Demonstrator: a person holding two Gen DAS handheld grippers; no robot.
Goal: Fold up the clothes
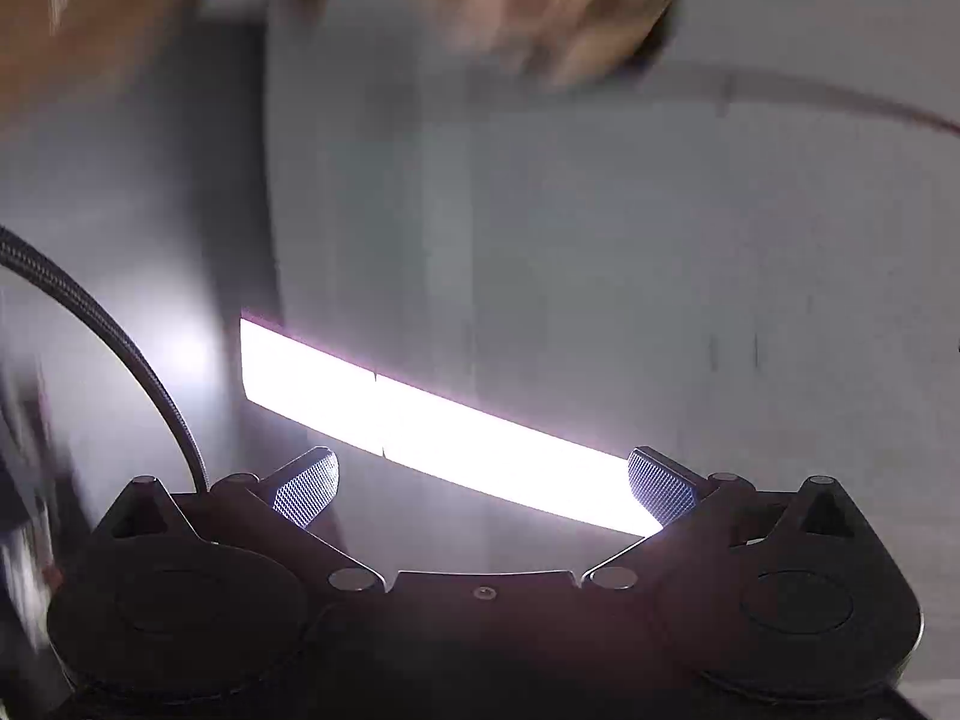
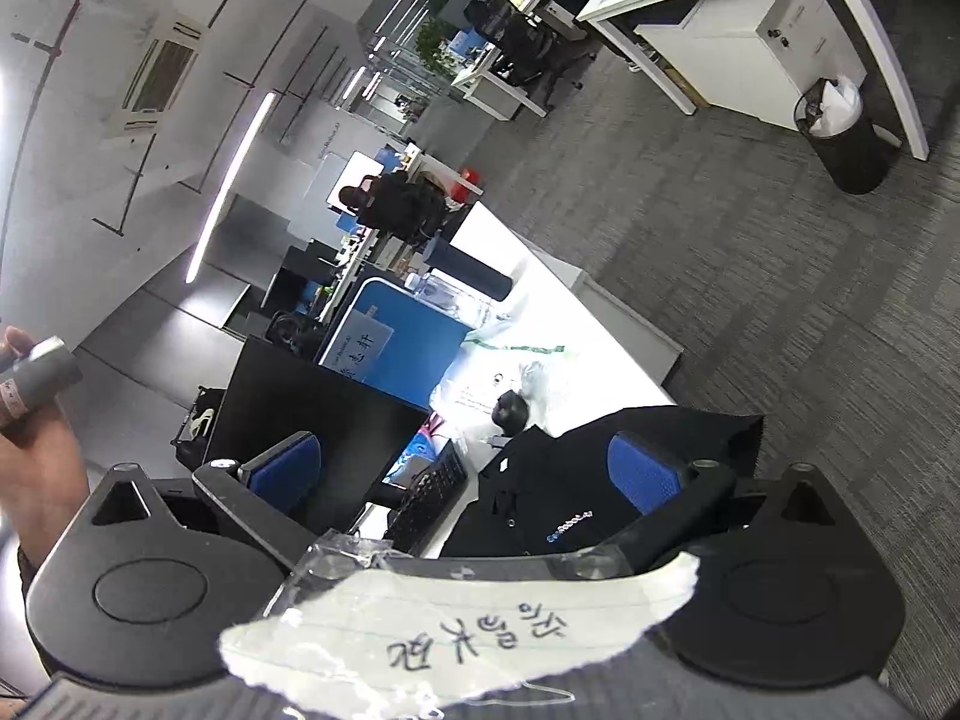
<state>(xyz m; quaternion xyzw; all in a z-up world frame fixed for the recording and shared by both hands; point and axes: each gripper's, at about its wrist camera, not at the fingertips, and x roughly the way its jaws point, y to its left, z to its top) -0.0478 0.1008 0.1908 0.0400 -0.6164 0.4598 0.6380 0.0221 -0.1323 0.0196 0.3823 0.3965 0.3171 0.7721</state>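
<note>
Both tools stand spread and empty, the left gripper (image 1: pixel 483 489) aimed at a blurred ceiling with a bright light strip (image 1: pixel 432 426), the right gripper (image 2: pixel 465 477) carrying a taped paper label (image 2: pixel 462 630) at 6 o'clock, with the black garment (image 2: pixel 576 480) beyond on the white table (image 2: pixel 540 312) toward 1 o'clock.

Black claws: left claw (image 1: pixel 483 489) grey mesh pads, right claw (image 2: pixel 465 474) blue pads.

Your left gripper (image 1: pixel 483 489) fingers (image 1: pixel 307 492) carry rough, cross-hatched pads; right fingers (image 2: pixel 285 474) look smooth blue plastic; black garment (image 2: pixel 558 480) is matt cloth; counter (image 2: pixel 576 312) glossy white; floor (image 2: pixel 750 276) coarse grey carpet; label (image 2: pixel 480 636) is paper under clear tape.
</note>
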